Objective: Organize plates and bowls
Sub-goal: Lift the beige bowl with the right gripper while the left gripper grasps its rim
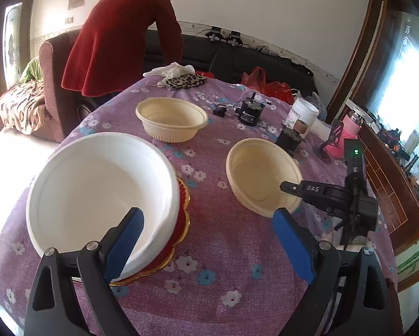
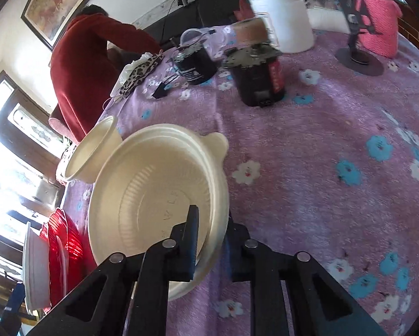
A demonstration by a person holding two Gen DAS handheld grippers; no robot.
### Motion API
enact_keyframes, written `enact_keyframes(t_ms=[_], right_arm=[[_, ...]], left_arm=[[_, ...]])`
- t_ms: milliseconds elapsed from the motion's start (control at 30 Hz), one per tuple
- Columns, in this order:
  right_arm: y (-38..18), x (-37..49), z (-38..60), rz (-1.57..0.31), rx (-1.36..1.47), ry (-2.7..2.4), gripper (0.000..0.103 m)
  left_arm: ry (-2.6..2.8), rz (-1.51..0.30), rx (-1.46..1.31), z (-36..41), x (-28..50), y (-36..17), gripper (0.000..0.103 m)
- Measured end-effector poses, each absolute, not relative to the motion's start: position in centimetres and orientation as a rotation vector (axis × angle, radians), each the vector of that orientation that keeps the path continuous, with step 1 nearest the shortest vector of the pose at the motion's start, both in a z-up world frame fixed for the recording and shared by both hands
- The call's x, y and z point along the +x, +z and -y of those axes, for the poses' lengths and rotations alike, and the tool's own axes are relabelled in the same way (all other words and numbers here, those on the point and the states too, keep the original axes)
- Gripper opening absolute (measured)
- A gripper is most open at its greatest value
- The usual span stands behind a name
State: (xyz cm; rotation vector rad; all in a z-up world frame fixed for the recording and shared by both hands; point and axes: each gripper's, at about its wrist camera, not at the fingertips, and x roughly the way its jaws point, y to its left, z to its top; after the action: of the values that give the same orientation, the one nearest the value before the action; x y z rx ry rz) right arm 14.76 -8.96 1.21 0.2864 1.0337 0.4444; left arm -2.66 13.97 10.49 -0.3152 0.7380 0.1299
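A white bowl (image 1: 97, 190) sits on a red plate (image 1: 182, 218) with a gold rim at the table's left. My left gripper (image 1: 209, 224) is open, its left finger (image 1: 128, 240) inside the white bowl's near rim, touching nothing clearly. A cream bowl (image 1: 261, 182) sits tilted at centre right; my right gripper (image 2: 209, 226) is shut on its rim (image 2: 217, 218), also seen from the left wrist (image 1: 296, 191). A second cream bowl (image 1: 171, 123) stands farther back, also in the right wrist view (image 2: 93, 151).
The purple flowered tablecloth (image 1: 223, 252) covers the table. At the back right stand a black can (image 2: 195, 61), a dark jar (image 2: 258, 81), a white tub (image 2: 282, 16) and a pink bottle (image 2: 380, 22). A person in red (image 1: 119, 36) bends beyond the far edge.
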Motion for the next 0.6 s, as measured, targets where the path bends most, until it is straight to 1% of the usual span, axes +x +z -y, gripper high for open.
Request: enact_keyframes(t_ms=[100,267,400,467,600], right_arm=[[2.0,13.7,11.2,-1.048,0.271,0.436,0.014],[2.2,11.9,14.3,-1.135,0.249,0.491,0.014],[1.4,11.0,15.6,-1.103,0.282,0.517,0.014],[0.6,11.0,16.1,-1.080,0.319,0.523,0.014],[-0.6,11.0,16.6,-1.084,0.377,0.544,0.014]], left_arm=[[0.104,-0.746,-0.299,-13.1,-2.3,10.3,0.093],[0.078,-0.765,-0.288,-11.6,-1.4,9.8,0.093],[0.055,-0.775,-0.258,-9.6,-0.8,9.6,0.093],[0.050,-0.760,-0.219,-8.4,-0.9,10.0,0.093],[0.159,-0.660,-0.062,-6.8,-1.6,11.7,0.093]])
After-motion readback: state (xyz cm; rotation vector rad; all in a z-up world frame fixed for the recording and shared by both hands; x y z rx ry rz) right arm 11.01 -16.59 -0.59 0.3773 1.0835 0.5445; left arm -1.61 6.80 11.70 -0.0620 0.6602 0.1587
